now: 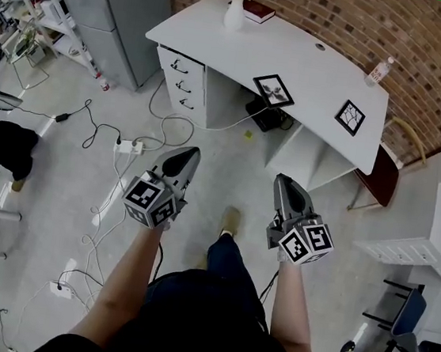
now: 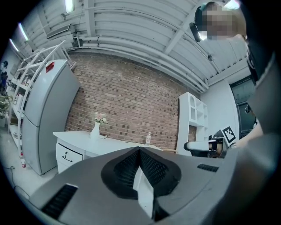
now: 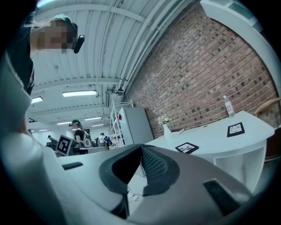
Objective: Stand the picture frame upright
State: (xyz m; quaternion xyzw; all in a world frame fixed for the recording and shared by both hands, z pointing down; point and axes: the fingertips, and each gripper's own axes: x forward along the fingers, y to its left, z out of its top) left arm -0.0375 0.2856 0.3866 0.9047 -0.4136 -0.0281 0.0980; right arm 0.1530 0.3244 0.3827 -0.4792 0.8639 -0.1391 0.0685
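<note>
Two black picture frames lie flat on the white desk (image 1: 321, 72): one near its front edge (image 1: 273, 90) and one further right (image 1: 350, 117). The right gripper view shows both, the nearer frame (image 3: 186, 147) and the farther frame (image 3: 235, 128). My left gripper (image 1: 190, 153) and right gripper (image 1: 281, 180) hover over the floor well short of the desk, both shut and empty. In the left gripper view the left gripper (image 2: 139, 150) points at the desk's left end.
A white vase of flowers (image 1: 236, 6) and a book (image 1: 259, 11) stand at the desk's far left, a water bottle (image 1: 379, 70) at its far right. A grey fridge (image 1: 120, 15), floor cables with a power strip (image 1: 128, 146), a wooden chair (image 1: 380, 175) and a white cabinet (image 1: 437, 230) surround the desk.
</note>
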